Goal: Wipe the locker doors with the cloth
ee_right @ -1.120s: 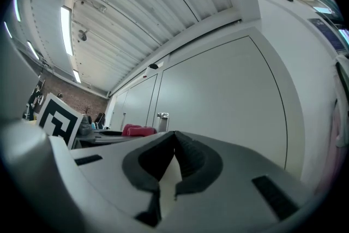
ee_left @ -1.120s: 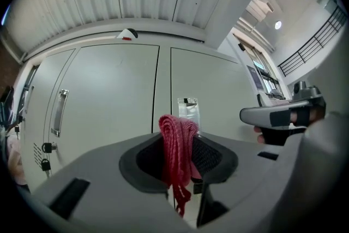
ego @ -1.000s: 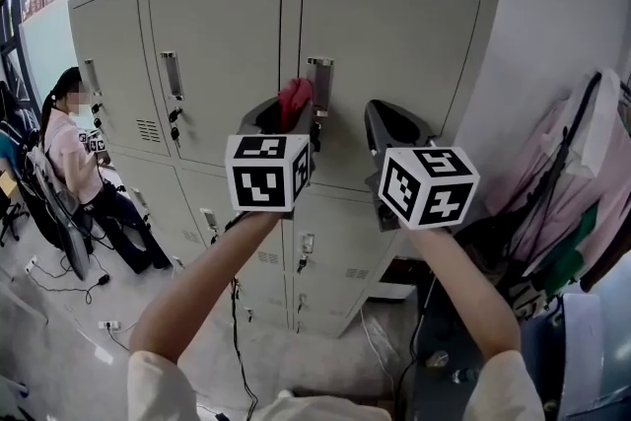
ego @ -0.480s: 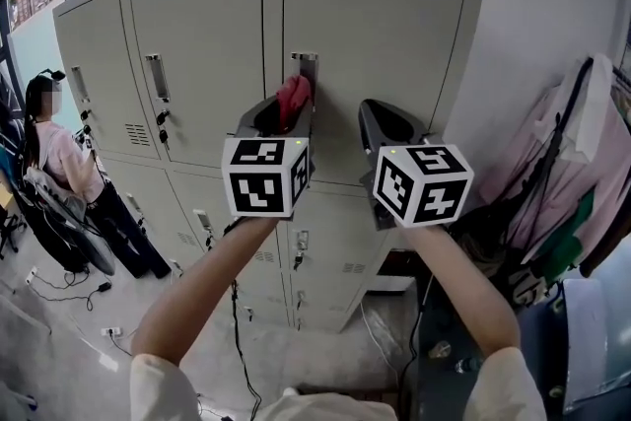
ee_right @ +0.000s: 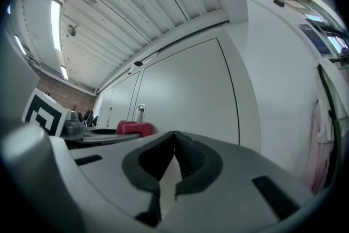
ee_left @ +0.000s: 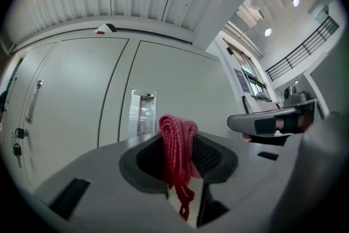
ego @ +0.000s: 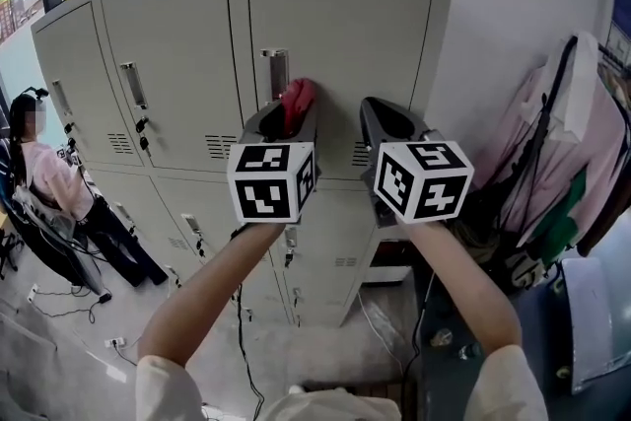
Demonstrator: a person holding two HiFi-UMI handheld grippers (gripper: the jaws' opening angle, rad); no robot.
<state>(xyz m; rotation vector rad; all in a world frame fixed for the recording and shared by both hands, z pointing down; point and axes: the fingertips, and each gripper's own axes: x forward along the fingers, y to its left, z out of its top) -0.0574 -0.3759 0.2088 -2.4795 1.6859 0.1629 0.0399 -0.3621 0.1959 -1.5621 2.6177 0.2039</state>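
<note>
The left tongs are clenched on a folded pink-red knitted cloth. It stands up past the tips as a rounded bundle, with a loose end hanging down between the jaws. In the head view the cloth sits in front of the upper right door of a bank of grey lockers, just right of that door's metal handle and about level with its lower end. Whether the cloth presses on the panel or hangs just short of it cannot be told from either view. The right tongs are pressed together at the tips with nothing between them. They are held just beside the left pair and aimed at the same door, and they appear to have no part in the work. The step in hand looks like the wiping of this upper right door, at or near its start by the handle. The next move calls for the cloth to be pushed flat against the panel and swept across it toward the right edge, then up and down. The grip must stay firm enough that the bundle does not slide out, and the stroke should steer clear of the handle. The upper middle door and the lower doors would follow. A seated person at far left and hanging garments at right are well apart from the tongs.
</note>
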